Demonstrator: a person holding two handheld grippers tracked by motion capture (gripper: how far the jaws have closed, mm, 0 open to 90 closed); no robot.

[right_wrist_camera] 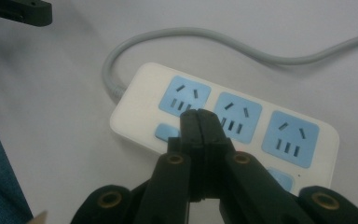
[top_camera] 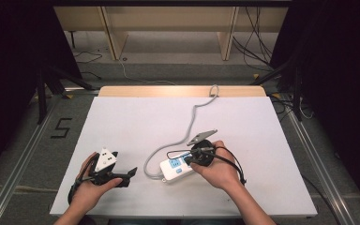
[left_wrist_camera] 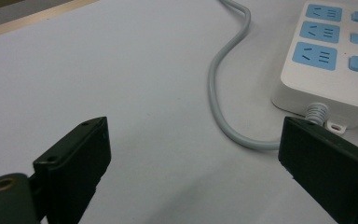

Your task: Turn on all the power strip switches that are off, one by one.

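Two hand-held tools work over a white desk (top_camera: pixel 122 117), and the white power strip (top_camera: pixel 176 169) serves as the landmark. Nearest the person, the left tool (top_camera: pixel 122 176) rests low on the desk to the left of the strip, apart from it, its jaws spread wide with nothing between them. In the left gripper view the left tool (left_wrist_camera: pixel 191 158) frames bare desk surface (left_wrist_camera: pixel 98 70), with the power strip (left_wrist_camera: pixel 326 70) beyond its right jaw and the strip's cord end just past that jaw's tip. The right tool (top_camera: pixel 194 158) is held by the person's right hand (top_camera: pixel 218 168) directly over the strip, pointing down at it. In the right gripper view the right tool (right_wrist_camera: pixel 200 116) has its jaws pressed together, holding nothing, their tips over the strip's top face between the first and second blue sockets, close to a blue switch (right_wrist_camera: pixel 165 132); whether the tips touch the power strip (right_wrist_camera: pixel 135 107) I cannot tell. Three blue sockets sit in a row on the strip, each with a blue switch beside it. Farther off, the strip's grey cable (top_camera: pixel 192 122) leaves its left end, loops round, and runs away from the strip toward the desk's far edge.
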